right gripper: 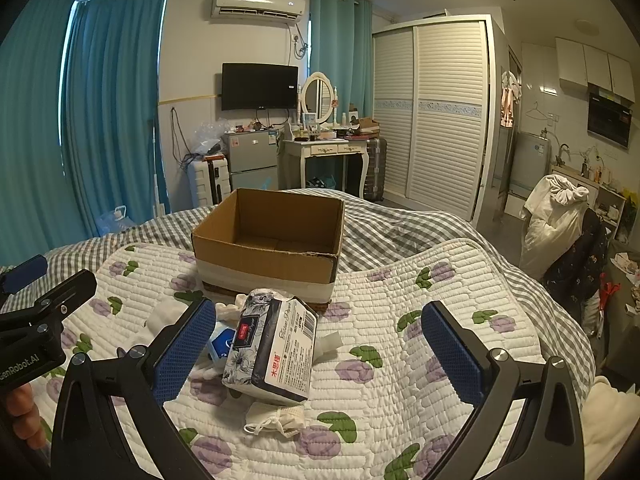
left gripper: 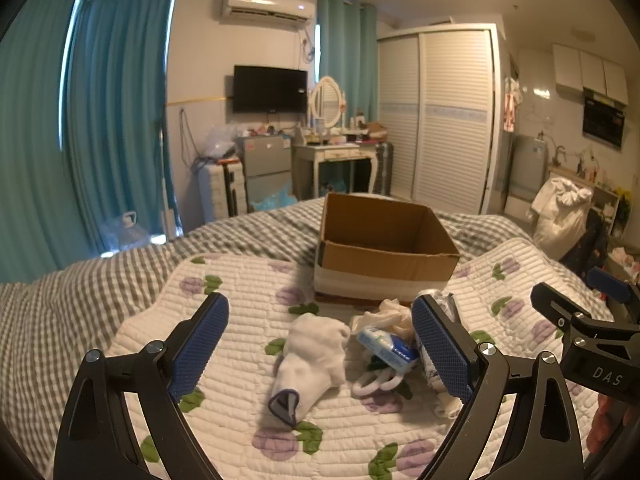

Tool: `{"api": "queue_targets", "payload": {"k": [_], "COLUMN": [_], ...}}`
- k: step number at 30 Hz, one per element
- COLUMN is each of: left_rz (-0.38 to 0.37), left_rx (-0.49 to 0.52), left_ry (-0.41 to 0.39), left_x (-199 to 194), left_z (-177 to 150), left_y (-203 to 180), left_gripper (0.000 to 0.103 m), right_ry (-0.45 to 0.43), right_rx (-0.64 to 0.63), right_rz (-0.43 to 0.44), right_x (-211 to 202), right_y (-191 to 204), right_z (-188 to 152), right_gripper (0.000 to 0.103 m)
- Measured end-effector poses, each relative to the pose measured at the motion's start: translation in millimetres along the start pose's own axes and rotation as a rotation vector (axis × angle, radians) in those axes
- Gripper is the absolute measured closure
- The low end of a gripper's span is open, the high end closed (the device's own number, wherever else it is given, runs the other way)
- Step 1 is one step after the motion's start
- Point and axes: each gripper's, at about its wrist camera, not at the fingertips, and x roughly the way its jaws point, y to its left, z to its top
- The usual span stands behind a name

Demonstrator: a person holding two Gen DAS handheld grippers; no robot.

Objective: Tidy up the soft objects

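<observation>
An open, empty cardboard box point(left gripper: 386, 246) stands on the bed, also in the right wrist view point(right gripper: 272, 240). In front of it lies a small pile: a white sock point(left gripper: 312, 360), a blue-white tissue pack point(left gripper: 386, 348), crumpled white cloth point(left gripper: 390, 314), a floral tissue packet point(right gripper: 276, 350) and a white face mask point(right gripper: 276, 420). My left gripper point(left gripper: 320, 352) is open, hovering over the sock. My right gripper point(right gripper: 320, 354) is open, with the floral packet between its fingers, closer to the left finger point(right gripper: 186, 352).
The pile rests on a white quilted mat with purple flowers point(right gripper: 400, 380) over a grey checked bedspread point(left gripper: 100, 280). Beyond the bed are a dressing table point(right gripper: 326, 152), a small fridge point(right gripper: 250, 158), a wardrobe point(right gripper: 432, 112) and a chair draped with clothes point(right gripper: 560, 220).
</observation>
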Motion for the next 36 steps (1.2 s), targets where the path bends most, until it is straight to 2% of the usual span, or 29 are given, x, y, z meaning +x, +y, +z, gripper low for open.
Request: {"api": "queue_targets", "payload": {"k": [36], "left_rz": [0.004], "left_rx": [0.0], "left_ry": [-0.001], "left_x": [-0.1], "left_z": [-1.0], "left_y": [-2.3], "left_gripper": [0.008], "right_ry": [0.007], "right_rx": [-0.001], "right_rz": [-0.002], "right_x": [0.8], "right_y": [0.3], "right_z": [-0.2], "right_gripper": [0.0]}}
